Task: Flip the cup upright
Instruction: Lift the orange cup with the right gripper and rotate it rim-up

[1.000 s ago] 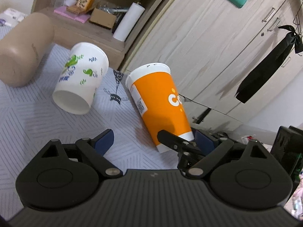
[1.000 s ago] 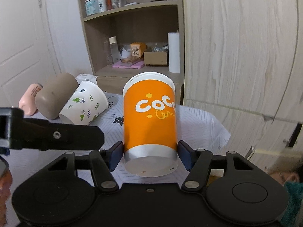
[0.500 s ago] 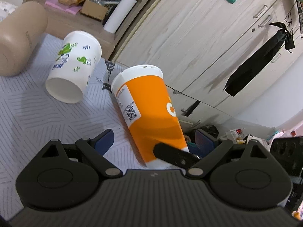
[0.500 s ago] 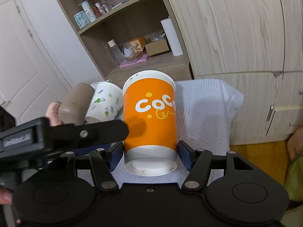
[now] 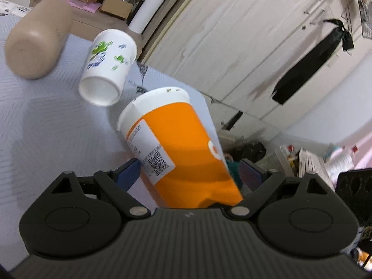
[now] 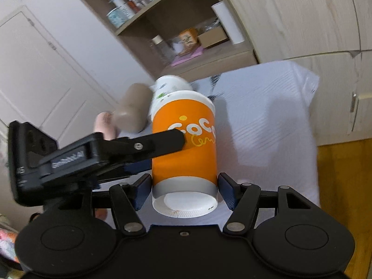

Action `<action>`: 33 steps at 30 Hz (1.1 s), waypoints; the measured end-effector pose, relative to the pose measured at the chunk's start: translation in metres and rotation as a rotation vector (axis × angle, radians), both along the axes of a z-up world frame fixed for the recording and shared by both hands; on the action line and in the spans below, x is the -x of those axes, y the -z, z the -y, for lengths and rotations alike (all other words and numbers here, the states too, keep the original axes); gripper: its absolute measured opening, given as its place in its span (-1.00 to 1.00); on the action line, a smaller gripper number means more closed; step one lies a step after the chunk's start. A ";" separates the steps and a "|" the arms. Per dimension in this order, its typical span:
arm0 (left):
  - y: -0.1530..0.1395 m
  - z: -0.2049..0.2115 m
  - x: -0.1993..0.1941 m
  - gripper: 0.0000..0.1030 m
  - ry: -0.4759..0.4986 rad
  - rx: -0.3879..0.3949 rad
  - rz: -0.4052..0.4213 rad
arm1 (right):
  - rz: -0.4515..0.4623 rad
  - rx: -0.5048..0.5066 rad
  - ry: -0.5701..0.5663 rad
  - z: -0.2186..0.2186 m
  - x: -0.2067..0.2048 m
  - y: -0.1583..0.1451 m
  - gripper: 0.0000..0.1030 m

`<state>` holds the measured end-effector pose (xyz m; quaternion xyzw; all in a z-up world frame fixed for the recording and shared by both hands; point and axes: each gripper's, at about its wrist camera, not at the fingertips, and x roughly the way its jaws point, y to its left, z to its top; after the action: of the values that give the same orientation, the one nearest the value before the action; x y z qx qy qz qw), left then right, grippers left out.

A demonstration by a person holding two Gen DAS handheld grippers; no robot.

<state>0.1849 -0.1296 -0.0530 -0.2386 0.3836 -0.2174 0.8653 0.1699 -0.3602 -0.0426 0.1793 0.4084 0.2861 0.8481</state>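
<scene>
An orange paper cup (image 6: 184, 148) with white lettering is held off the table by its grey base, between the blue pads of my right gripper (image 6: 184, 187), which is shut on it. In the left wrist view the same cup (image 5: 181, 153) lies tilted between the spread fingers of my left gripper (image 5: 193, 174), which is open around its lower body. Whether the left pads touch it I cannot tell. The left gripper's black body (image 6: 93, 153) shows beside the cup in the right wrist view.
A white cup with green leaf print (image 5: 107, 67) and a tan bottle (image 5: 37, 37) lie on their sides on the pale patterned tablecloth (image 5: 46, 127). A wooden shelf unit (image 6: 186, 23) and wardrobe doors (image 5: 232, 34) stand behind. The table's right edge drops to the wooden floor (image 6: 344, 186).
The right gripper has tipped and lifted the orange cup. The left gripper has moved in so the cup's body now sits between its open fingers.
</scene>
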 end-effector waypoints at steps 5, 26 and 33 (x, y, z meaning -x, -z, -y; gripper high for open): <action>-0.003 -0.021 0.025 0.57 0.029 -0.013 0.000 | -0.015 -0.013 -0.049 -0.014 0.021 -0.003 0.31; -0.006 -0.114 0.052 0.47 -0.089 -0.061 -0.061 | -0.025 0.061 -0.201 -0.113 0.025 0.000 0.31; 0.001 -0.123 0.045 0.45 -0.047 -0.026 -0.125 | -0.030 0.104 -0.228 -0.121 0.021 -0.004 0.50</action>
<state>0.1402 -0.0070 -0.0542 -0.2495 0.4340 -0.1768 0.8474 0.1485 -0.2396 -0.0382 0.0917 0.4532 0.3563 0.8120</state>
